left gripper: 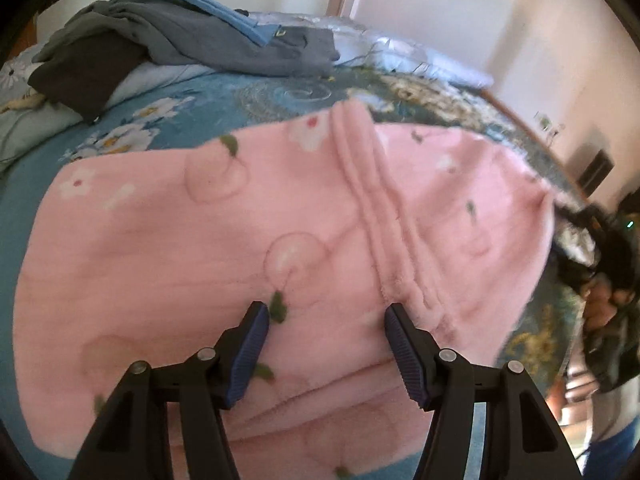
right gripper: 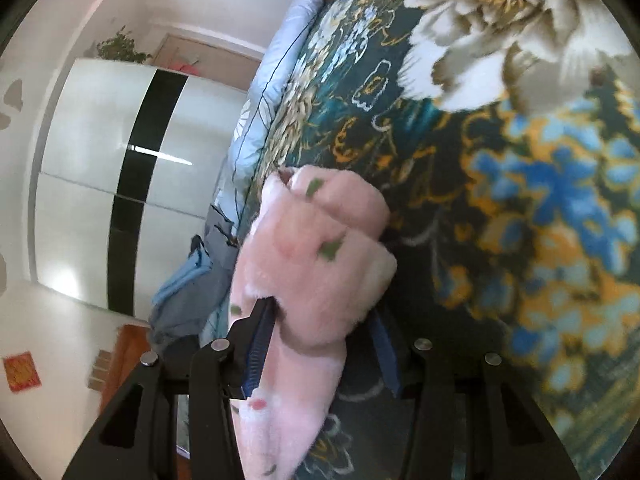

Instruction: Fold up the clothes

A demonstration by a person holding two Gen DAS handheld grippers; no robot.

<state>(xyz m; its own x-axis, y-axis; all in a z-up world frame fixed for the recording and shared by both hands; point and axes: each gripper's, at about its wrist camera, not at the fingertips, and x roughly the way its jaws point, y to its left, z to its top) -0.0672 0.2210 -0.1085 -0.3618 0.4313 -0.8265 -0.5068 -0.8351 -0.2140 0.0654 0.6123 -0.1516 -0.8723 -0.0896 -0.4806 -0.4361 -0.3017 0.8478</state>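
Pink fleece garment printed with small white flowers and green leaves (left gripper: 248, 232) lies spread across the bed with the blue and dark floral bedspread (left gripper: 168, 96), and it looks partly folded: layered edges run across its near end and a ribbed band (left gripper: 380, 220) crosses the middle, so I judge at least one fold is in and more remain. Left gripper (left gripper: 326, 322) hovers over the near part of the garment with its jaws released and wide; fabric shows below them, but the pads press on nothing.

Right gripper (right gripper: 320, 320) sits at the garment's bunched far corner (right gripper: 320, 248). A thick wad of the fleece lies between its jaws, which stand parted and are not closed tight; the left pad touches the cloth, the right pad is half hidden, so a firm hold is doubtful.

A heap of grey and blue clothes (left gripper: 180, 36) waits near the pillows (left gripper: 420, 56), seemingly unfolded, so much of the task is left.

For room: bare bedspread lies beyond the garment toward the heap, and dark floral bedspread (right gripper: 520, 200) runs open beside the right gripper. The bed's edge and a white wardrobe with a black stripe (right gripper: 132, 152) lie past that corner.
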